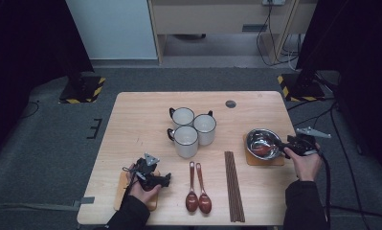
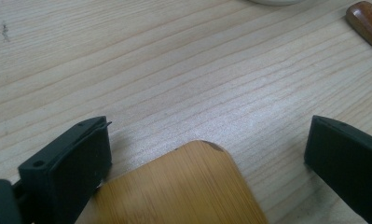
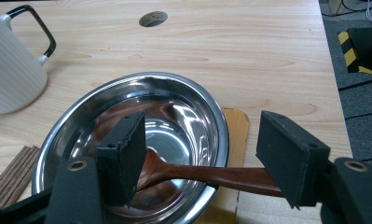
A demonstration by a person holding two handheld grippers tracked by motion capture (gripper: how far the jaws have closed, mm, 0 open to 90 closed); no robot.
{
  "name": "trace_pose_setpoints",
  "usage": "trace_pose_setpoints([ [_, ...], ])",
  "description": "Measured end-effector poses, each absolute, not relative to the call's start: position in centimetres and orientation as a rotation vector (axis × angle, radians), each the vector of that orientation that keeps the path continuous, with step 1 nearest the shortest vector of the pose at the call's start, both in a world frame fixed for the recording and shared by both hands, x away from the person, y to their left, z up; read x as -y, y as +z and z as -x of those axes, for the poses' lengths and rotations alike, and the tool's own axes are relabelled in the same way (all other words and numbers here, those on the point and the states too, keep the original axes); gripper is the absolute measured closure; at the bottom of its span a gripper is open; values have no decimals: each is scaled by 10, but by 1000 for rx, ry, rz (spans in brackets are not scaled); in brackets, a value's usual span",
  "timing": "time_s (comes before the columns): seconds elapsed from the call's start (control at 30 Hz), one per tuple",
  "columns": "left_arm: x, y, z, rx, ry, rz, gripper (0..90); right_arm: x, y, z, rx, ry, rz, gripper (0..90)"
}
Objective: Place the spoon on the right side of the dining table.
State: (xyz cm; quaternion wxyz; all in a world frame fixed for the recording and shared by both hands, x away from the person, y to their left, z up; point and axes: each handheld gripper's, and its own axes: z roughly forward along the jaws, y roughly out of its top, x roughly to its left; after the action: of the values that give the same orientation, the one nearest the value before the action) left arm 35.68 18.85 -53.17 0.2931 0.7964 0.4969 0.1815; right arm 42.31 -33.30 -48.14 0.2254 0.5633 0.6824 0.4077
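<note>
A steel bowl [image 1: 255, 133] stands on a wooden coaster [image 1: 265, 162] at the table's right side. A red-brown wooden spoon [image 1: 261, 149] lies in it. In the right gripper view the spoon [image 3: 211, 176] rests with its head in the bowl [image 3: 127, 81] and its handle over the near rim. My right gripper [image 3: 200, 135] hovers over that handle with jaws wide apart, not pressing it; in the high view it [image 1: 285, 143] sits at the bowl's right edge. My left gripper [image 1: 165, 179] is open at the front left, and a corner of a second coaster [image 2: 183, 186] lies between its jaws [image 2: 207, 135].
Three white mugs [image 1: 186, 141] cluster at the table's middle. Two more wooden spoons [image 1: 198, 191] and a bundle of chopsticks [image 1: 233, 187] lie near the front edge. A round hole [image 1: 230, 103] marks the far side of the tabletop. Dark stands flank the table.
</note>
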Motion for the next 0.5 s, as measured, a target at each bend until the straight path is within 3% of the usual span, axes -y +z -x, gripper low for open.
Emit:
trace_pose_setpoints([
  [0.5,-188,-532,-357,-1324,484,-2122,0,332,-480,-414,-1922,1093,-1584,330],
])
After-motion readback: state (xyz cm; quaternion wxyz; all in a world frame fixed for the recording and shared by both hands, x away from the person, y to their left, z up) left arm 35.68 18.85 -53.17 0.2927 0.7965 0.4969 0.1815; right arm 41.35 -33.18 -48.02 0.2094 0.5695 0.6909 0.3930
